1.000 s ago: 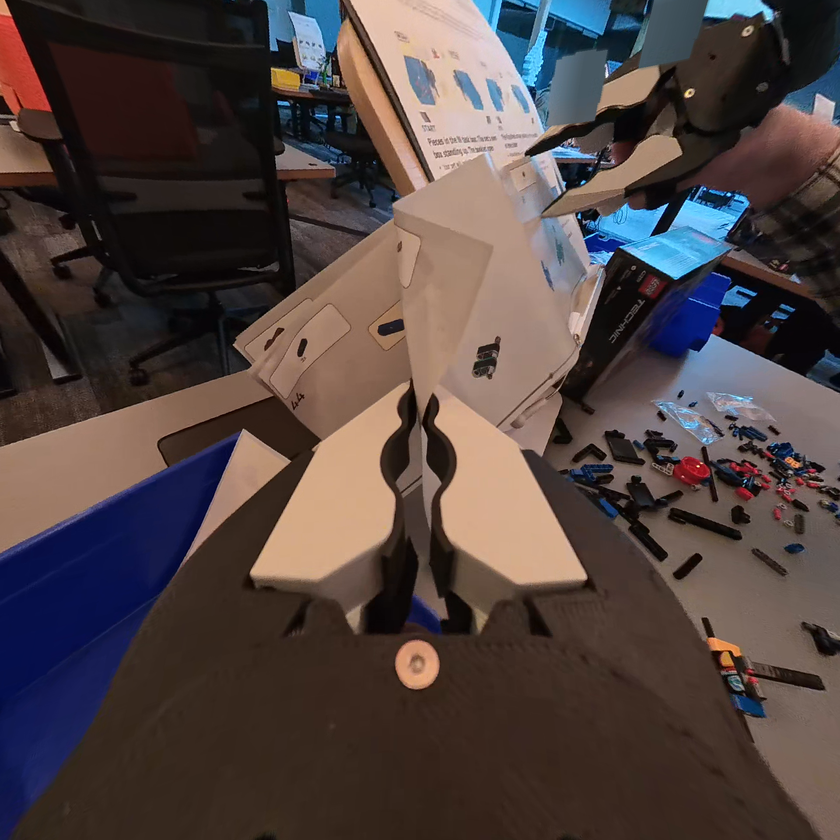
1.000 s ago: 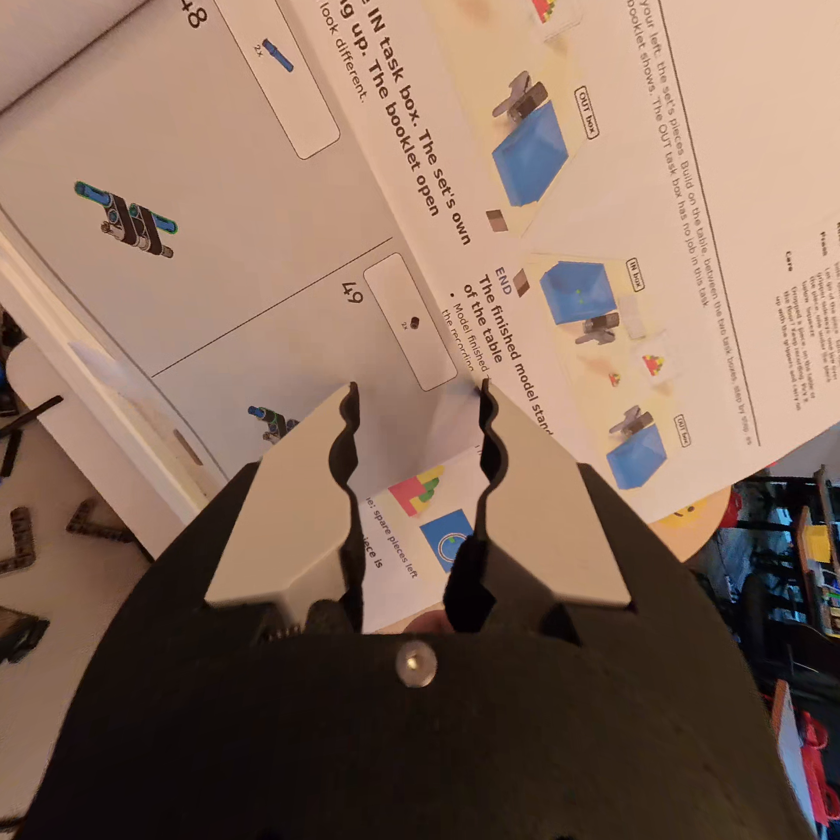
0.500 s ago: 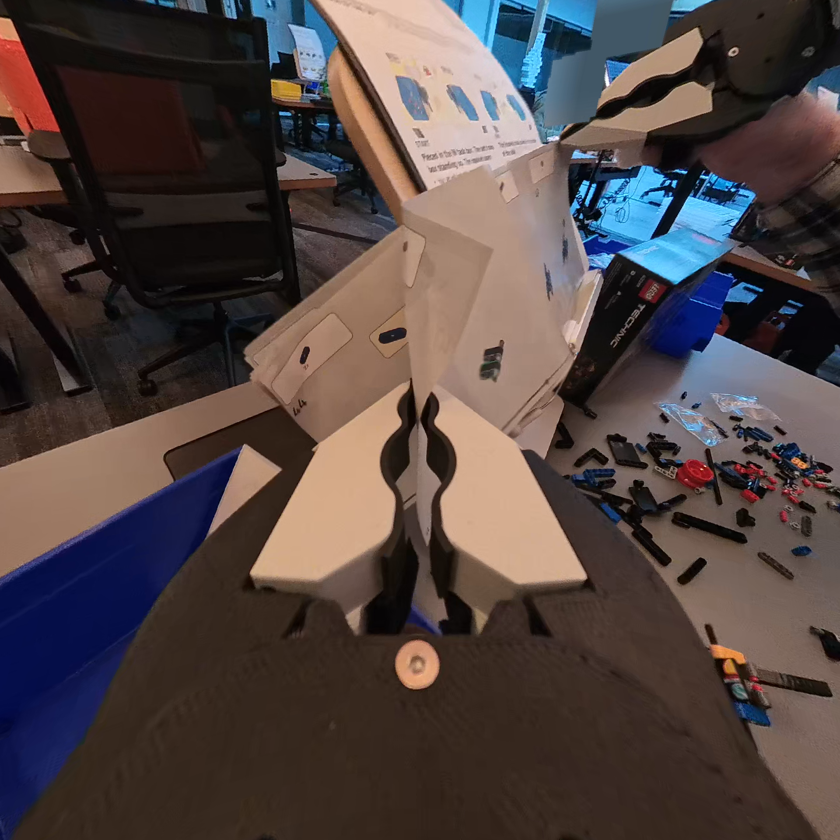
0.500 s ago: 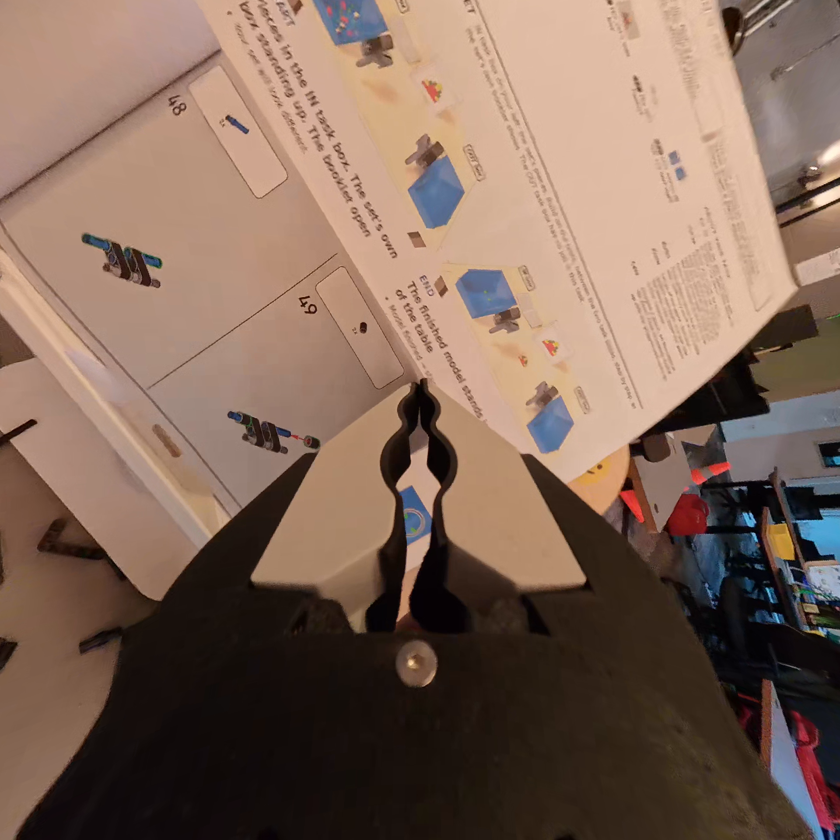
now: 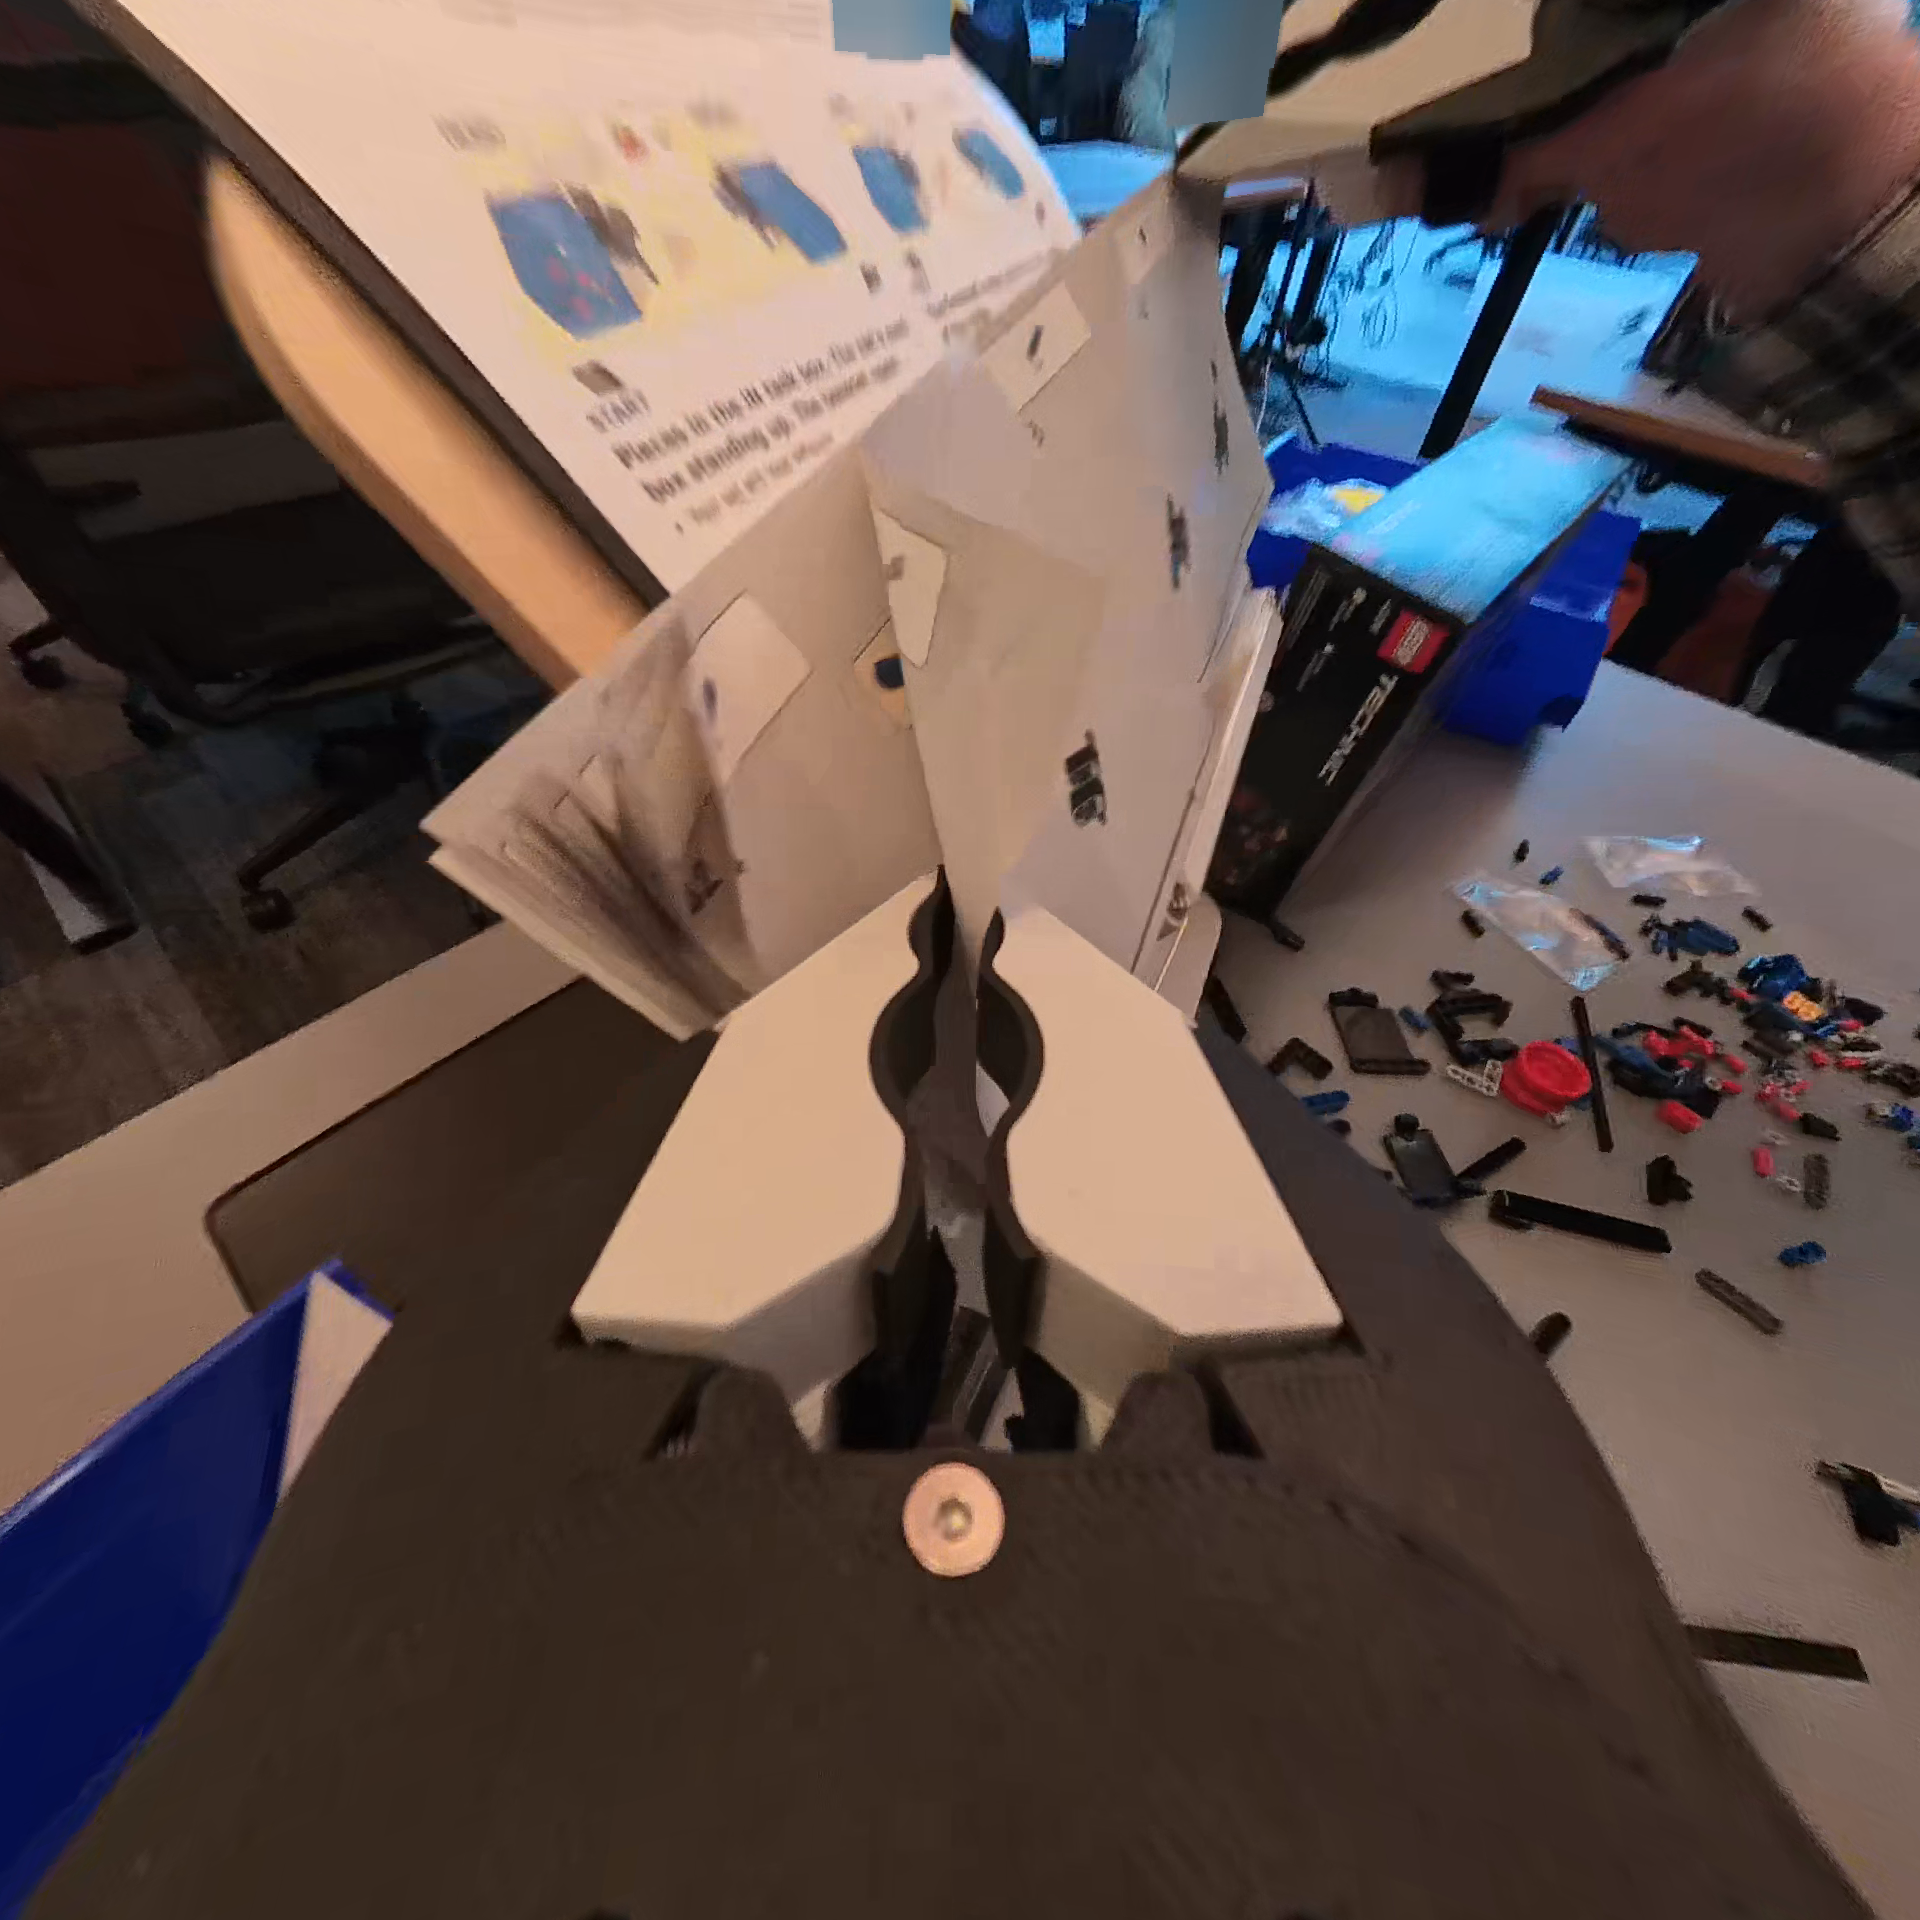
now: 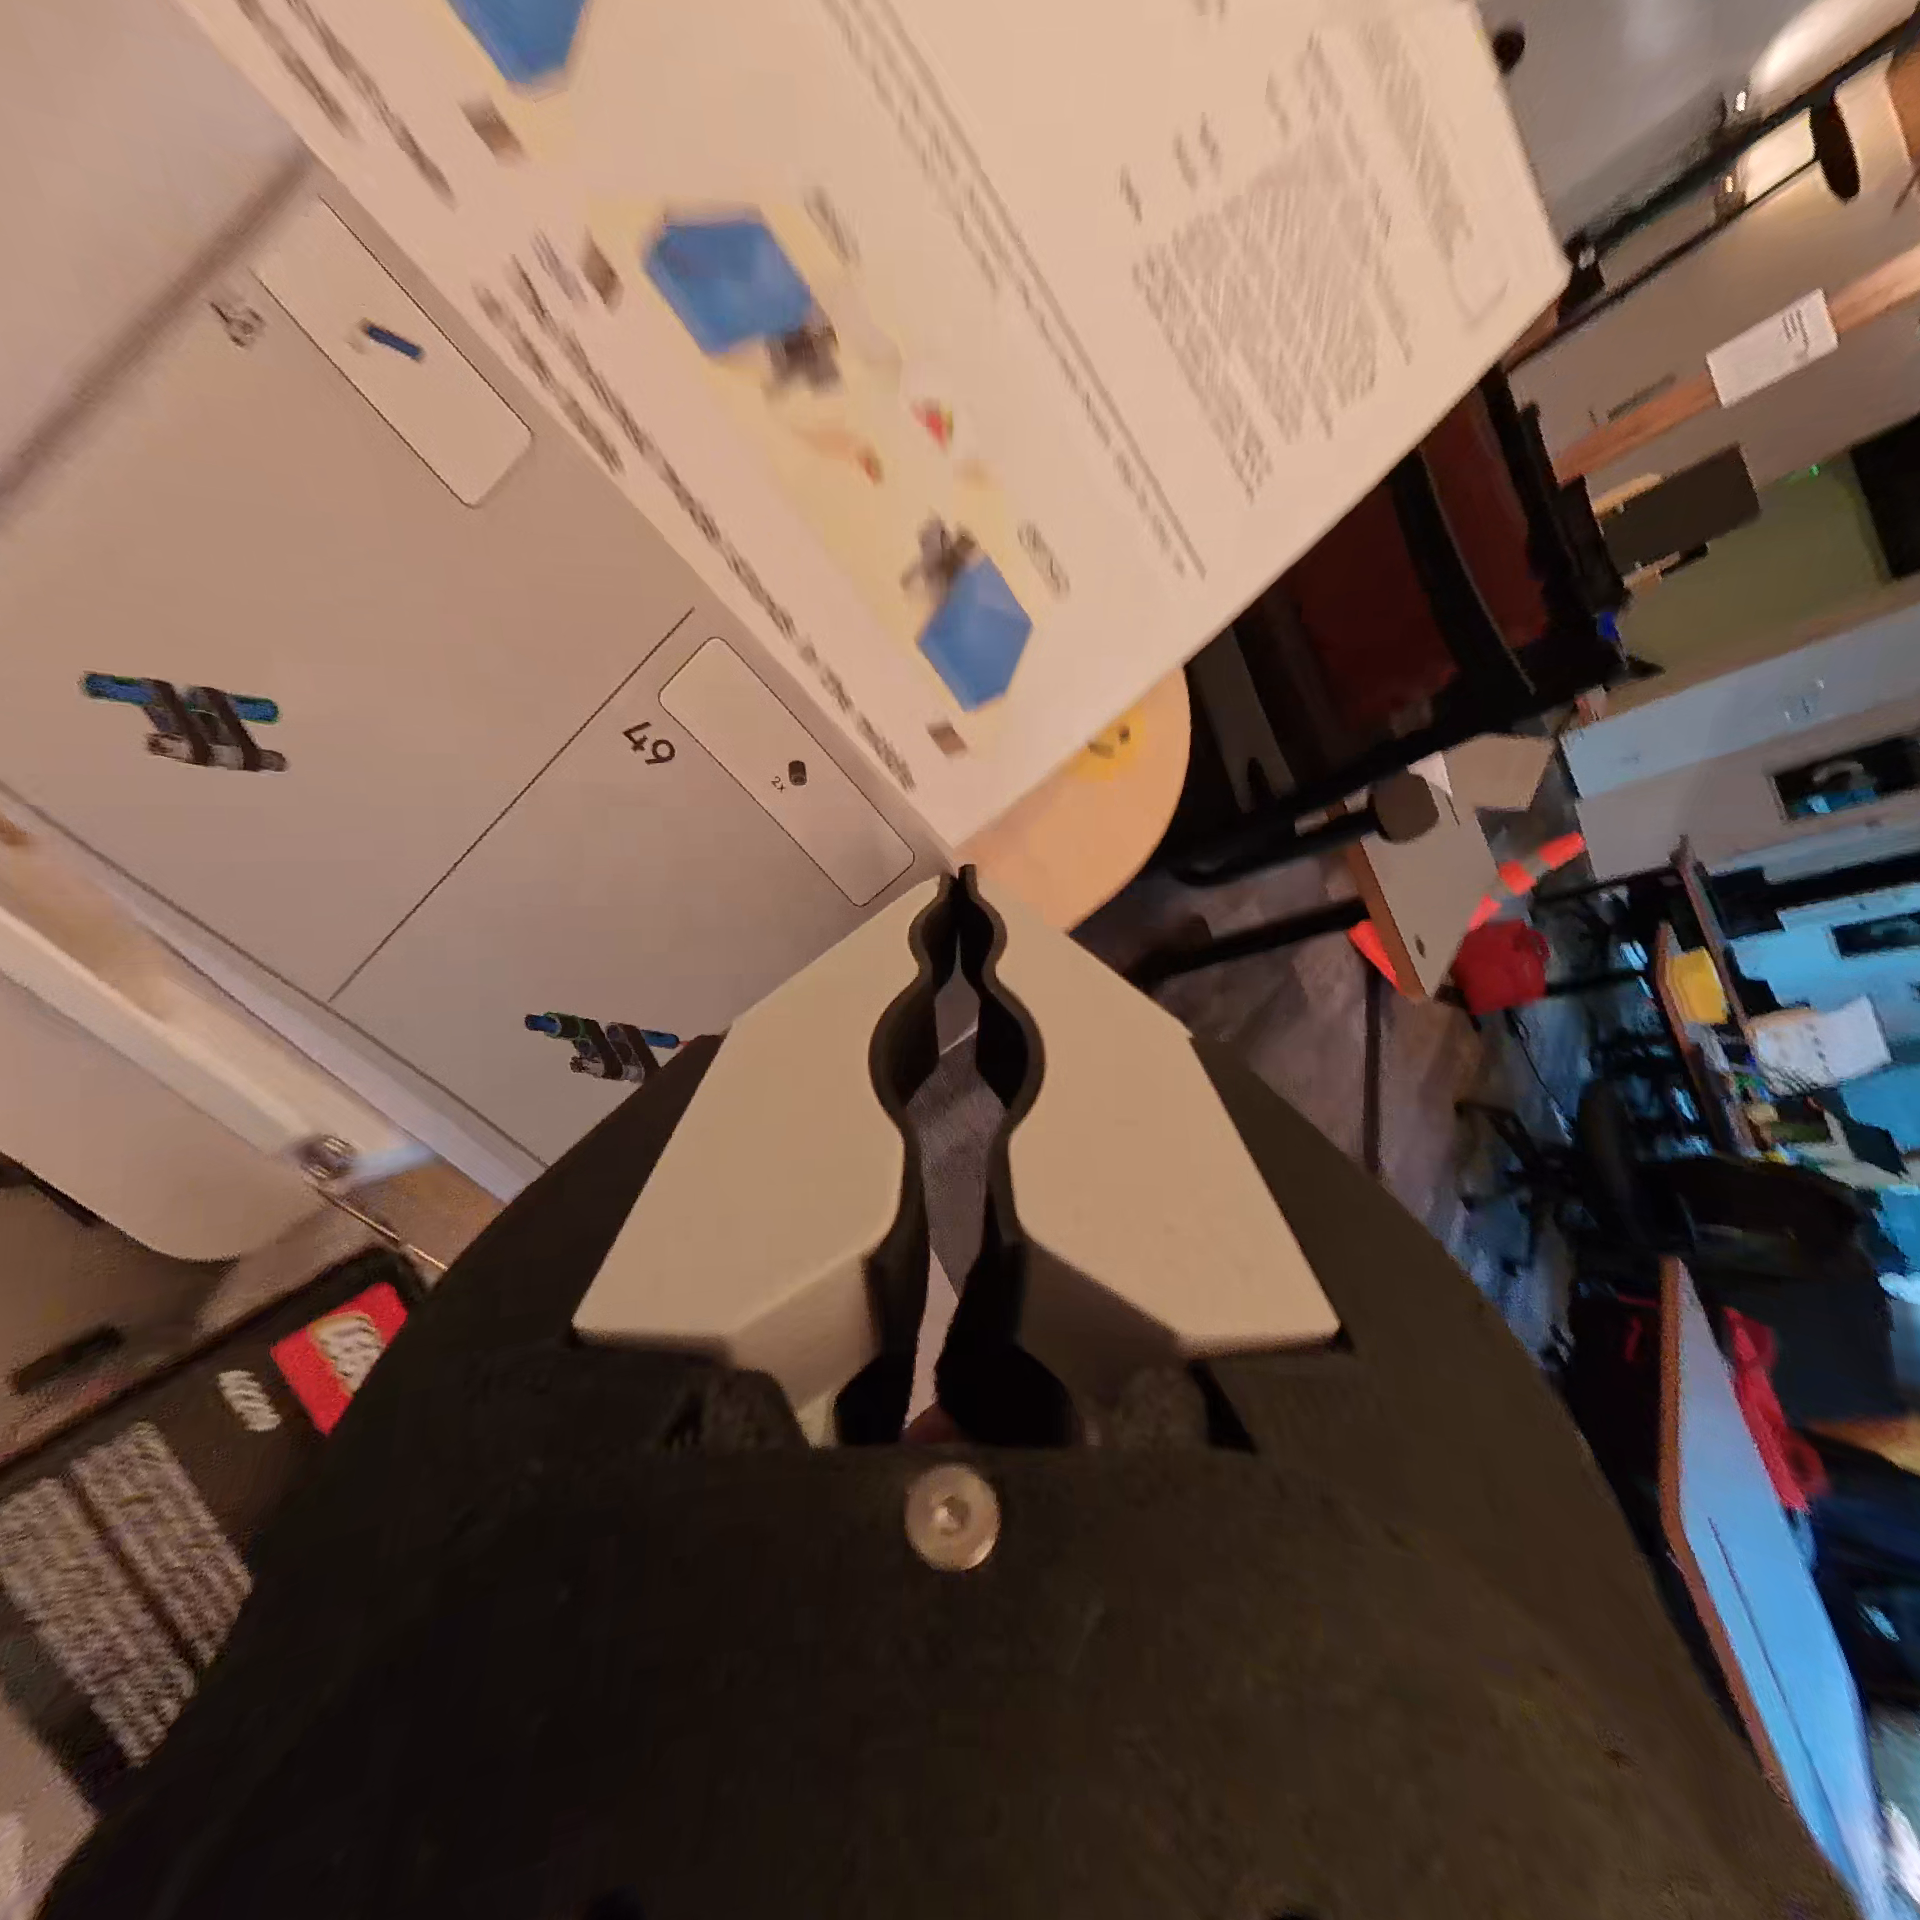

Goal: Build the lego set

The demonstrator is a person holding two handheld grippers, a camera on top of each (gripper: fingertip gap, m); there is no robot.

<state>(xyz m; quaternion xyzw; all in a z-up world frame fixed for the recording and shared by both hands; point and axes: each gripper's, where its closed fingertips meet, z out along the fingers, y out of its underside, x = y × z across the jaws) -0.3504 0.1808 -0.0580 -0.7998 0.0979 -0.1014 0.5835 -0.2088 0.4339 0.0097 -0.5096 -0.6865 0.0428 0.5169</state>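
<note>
1. Blue bin point(image 5: 125, 1538): sits at the far left of the left wrist view, partly hidden behind the left tongs' body.
2. Instruction booklet point(image 5: 1049, 644): stands open and upright at the back of the surface point(image 5: 1704, 1382), just left of the black set box point(image 5: 1382, 686), with a large printed sheet on a board point(image 5: 727, 239) leaning behind it.
3. Left tongs point(image 5: 961, 914): closed on the lower edge of one booklet page, which rises from between the tips and bends over to the right.
4. Right tongs point(image 6: 961, 883): closed, with a strip of paper visible between the inner faces; judged to be the upper corner of a booklet page. The left wrist view shows them and the hand point(image 5: 1683, 135) high at the top right, at that page's top edge.
5. Loose lego pieces point(image 5: 1621, 1070): scattered on the surface at the right, well apart from both tongs, among clear bags point(image 5: 1538, 925). No assembled model is identifiable.
6. Handling, booklet: thin, light, limp paper. It creases and tears under a hard pull. Grip one leaf only, near a free corner or edge, and keep tension low. The remaining pages at the left fan loosely and may flip.
7. Handling, pieces: small, rigid and smooth, likely to slip or skitter. Take each across its flat sides.
</note>
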